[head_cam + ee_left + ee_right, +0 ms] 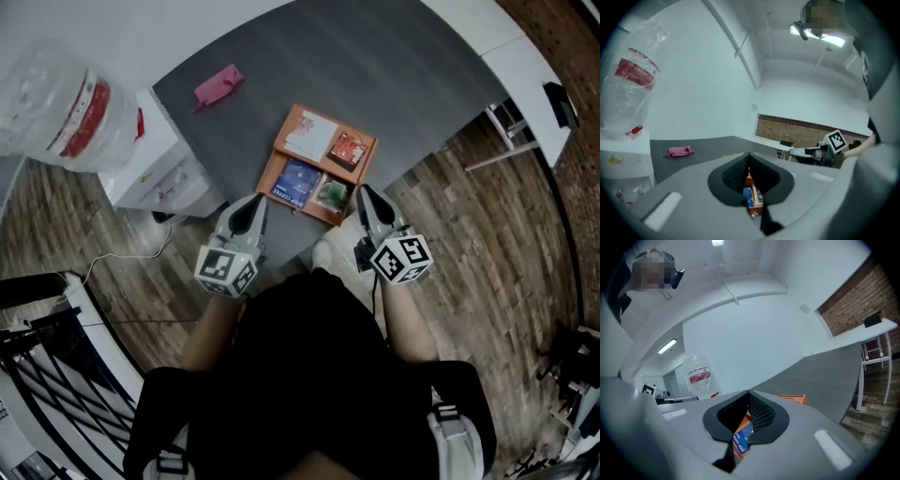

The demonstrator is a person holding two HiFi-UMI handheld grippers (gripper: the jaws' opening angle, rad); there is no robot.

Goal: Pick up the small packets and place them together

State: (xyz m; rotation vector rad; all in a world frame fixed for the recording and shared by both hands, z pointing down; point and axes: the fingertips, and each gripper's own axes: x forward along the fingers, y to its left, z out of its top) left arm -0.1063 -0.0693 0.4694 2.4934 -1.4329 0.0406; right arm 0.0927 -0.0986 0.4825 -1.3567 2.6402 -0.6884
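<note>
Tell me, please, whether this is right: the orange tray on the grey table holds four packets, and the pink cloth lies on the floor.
Not quite: the pink cloth lies on the grey table, not on the floor; the head view shows it. The orange tray does hold four packets.

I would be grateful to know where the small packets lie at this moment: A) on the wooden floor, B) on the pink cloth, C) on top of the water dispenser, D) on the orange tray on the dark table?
D: the head view shows the small packets lying side by side on the orange tray, which sits on the dark table.
</note>
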